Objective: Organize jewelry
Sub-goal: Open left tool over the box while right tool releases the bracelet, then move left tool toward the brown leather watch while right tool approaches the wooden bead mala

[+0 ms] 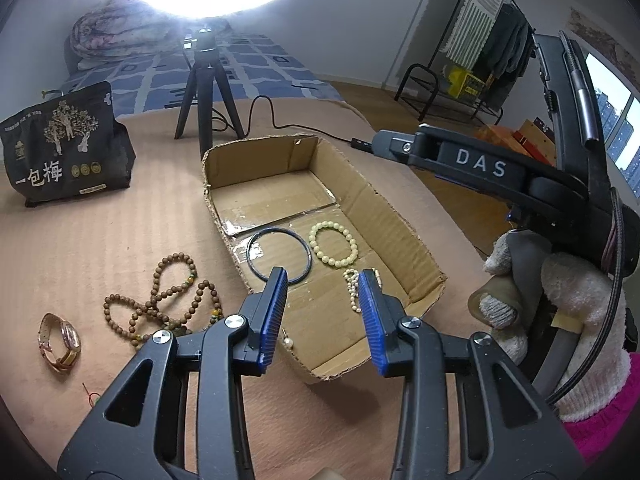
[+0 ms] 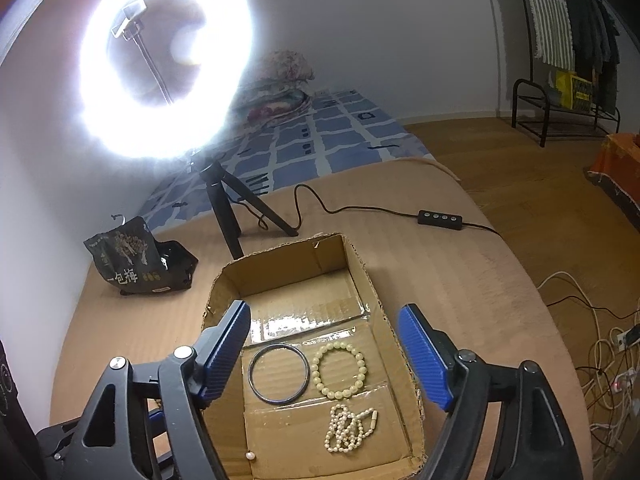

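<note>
Hovering empty, jaws parted, left gripper [image 1: 322, 312] and right gripper [image 2: 324, 344] sit above the cardboard box [image 2: 224, 280]; pearl necklace [image 2: 347, 428] apparently deposited below.

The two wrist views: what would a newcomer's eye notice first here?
First the glaring ring light on its tripod at the far edge of the tan surface. Then the open cardboard box in the middle, holding a dark bangle, a pale bead bracelet and a pearl strand. Left of the box lie brown prayer beads and a watch, still outside it.
</note>
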Demonstrator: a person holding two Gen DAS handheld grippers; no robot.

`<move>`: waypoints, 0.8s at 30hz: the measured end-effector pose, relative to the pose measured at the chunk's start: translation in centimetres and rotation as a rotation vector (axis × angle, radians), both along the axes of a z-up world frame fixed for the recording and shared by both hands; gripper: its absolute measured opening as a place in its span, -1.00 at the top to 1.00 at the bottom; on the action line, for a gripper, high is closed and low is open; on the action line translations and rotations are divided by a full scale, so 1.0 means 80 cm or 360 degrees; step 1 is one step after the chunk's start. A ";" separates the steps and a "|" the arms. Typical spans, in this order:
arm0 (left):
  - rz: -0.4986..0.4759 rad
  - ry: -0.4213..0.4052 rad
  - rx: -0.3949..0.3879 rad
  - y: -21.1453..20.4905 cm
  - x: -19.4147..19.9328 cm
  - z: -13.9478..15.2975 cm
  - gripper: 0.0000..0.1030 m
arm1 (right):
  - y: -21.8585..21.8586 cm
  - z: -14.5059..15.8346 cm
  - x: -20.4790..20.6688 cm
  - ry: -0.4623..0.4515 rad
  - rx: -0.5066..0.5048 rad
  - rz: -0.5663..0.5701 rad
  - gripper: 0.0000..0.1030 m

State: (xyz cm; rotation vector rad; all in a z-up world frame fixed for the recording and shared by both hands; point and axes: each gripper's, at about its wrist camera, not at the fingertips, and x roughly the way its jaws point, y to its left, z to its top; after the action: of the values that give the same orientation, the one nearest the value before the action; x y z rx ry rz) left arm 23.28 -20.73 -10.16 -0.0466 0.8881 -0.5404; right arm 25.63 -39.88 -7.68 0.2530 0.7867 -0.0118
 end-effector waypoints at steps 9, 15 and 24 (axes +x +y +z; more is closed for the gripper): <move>0.0080 -0.0001 0.0001 0.037 -0.002 0.007 0.29 | 0.001 0.010 -0.017 -0.0026 0.0013 -0.0005 -0.65; 0.0177 -0.0009 0.0010 0.081 0.001 0.013 0.29 | 0.013 0.030 -0.033 -0.0096 0.0046 0.0023 -0.66; 0.0375 -0.0020 0.0024 0.161 0.006 0.028 0.29 | 0.059 0.048 -0.049 -0.0149 0.0056 0.0134 -0.69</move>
State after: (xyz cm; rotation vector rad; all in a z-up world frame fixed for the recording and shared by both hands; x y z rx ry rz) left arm 23.76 -7.86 -7.95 -0.1325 0.8609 -0.3138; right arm 21.69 -35.18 -3.84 0.2517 0.7039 0.0927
